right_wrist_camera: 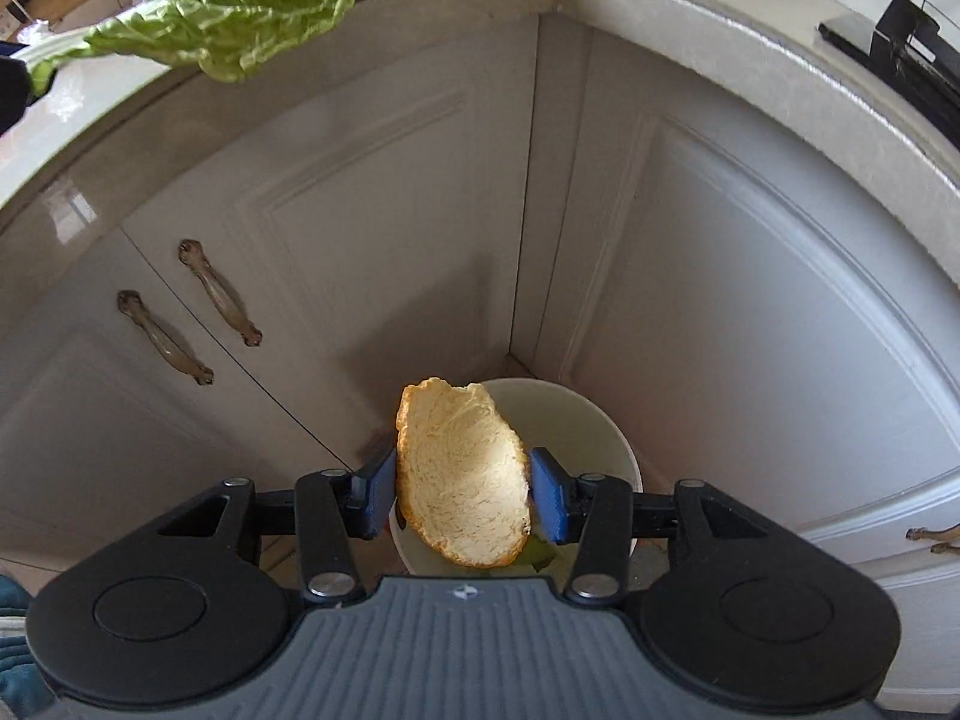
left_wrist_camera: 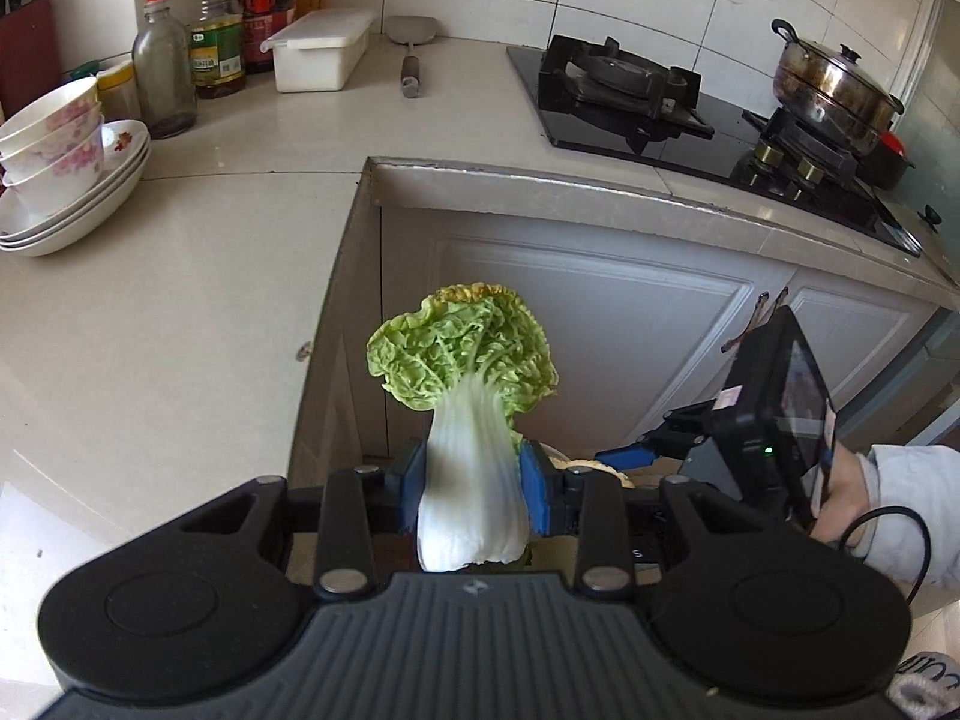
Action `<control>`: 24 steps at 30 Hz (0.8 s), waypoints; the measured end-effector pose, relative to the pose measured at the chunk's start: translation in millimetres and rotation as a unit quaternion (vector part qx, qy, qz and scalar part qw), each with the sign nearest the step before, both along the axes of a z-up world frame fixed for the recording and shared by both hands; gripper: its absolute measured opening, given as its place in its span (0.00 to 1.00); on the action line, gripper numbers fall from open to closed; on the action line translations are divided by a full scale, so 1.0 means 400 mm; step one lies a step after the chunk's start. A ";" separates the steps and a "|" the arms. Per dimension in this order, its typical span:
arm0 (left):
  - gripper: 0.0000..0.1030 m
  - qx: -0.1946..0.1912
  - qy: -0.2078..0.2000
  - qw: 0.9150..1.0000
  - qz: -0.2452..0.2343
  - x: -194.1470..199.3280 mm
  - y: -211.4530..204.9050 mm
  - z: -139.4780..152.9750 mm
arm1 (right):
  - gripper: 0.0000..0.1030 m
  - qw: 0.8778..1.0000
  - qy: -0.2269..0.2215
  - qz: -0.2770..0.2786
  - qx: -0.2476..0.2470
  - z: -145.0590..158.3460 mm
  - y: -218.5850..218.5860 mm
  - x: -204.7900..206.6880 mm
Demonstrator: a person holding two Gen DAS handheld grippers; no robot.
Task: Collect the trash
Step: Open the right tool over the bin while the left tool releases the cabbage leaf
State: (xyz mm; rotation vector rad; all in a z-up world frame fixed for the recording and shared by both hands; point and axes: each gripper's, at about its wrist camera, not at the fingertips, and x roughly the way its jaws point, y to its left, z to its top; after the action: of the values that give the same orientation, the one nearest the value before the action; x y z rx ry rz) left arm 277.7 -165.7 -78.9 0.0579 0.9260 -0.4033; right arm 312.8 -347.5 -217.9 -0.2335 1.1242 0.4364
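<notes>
My left gripper [left_wrist_camera: 474, 471] is shut on the white stalk of a cabbage leaf [left_wrist_camera: 462, 354], which stands upright past the counter's edge, in front of the cabinet corner. From the right wrist view the same leaf [right_wrist_camera: 240, 6] hangs at the top left. My right gripper [right_wrist_camera: 463, 495] points steeply down with an orange peel [right_wrist_camera: 462, 480] between its blue pads, both pads touching its edges. Directly below the peel a white bin [right_wrist_camera: 600, 426] stands on the floor in the cabinet corner, with green scraps inside. A person's hand [left_wrist_camera: 840, 486] holds the right gripper, low on the right in the left wrist view.
Stacked bowls and plates [left_wrist_camera: 66, 180], bottles [left_wrist_camera: 216, 42], a white box [left_wrist_camera: 321, 48] and a spatula [left_wrist_camera: 411, 54] sit on the pale counter [left_wrist_camera: 180, 312]. A gas stove [left_wrist_camera: 624, 90] carries a steel pot [left_wrist_camera: 834, 84]. White cabinet doors with handles [right_wrist_camera: 219, 294] enclose the corner.
</notes>
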 end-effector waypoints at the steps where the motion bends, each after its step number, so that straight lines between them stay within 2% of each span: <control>1: 0.31 0.000 0.002 1.000 -0.001 0.003 -0.011 -0.008 | 0.59 1.000 0.002 -0.005 -0.003 -0.014 -0.006 0.005; 2: 0.31 0.002 0.006 1.000 -0.001 0.007 -0.022 -0.015 | 0.67 1.000 0.005 -0.007 -0.001 -0.025 -0.010 0.009; 5: 0.31 0.004 0.015 1.000 -0.005 0.017 -0.048 -0.035 | 0.81 1.000 0.005 -0.012 0.001 -0.039 -0.021 0.014; 11: 0.32 0.010 0.024 1.000 -0.010 0.036 -0.090 -0.066 | 0.99 1.000 -0.009 -0.016 0.014 -0.013 -0.042 0.008; 16: 0.32 0.015 0.036 0.999 -0.013 0.059 -0.128 -0.111 | 1.00 1.000 -0.017 -0.026 0.005 0.001 -0.071 -0.014; 24: 0.32 0.023 0.081 0.996 -0.024 0.091 -0.215 -0.248 | 1.00 0.998 -0.028 -0.061 -0.011 0.022 -0.142 -0.091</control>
State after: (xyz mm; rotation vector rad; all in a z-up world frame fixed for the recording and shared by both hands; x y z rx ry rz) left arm 314.1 -251.9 -178.1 0.0897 1.0960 -0.4362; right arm 276.6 -404.2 -209.2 -0.1940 1.0815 0.3074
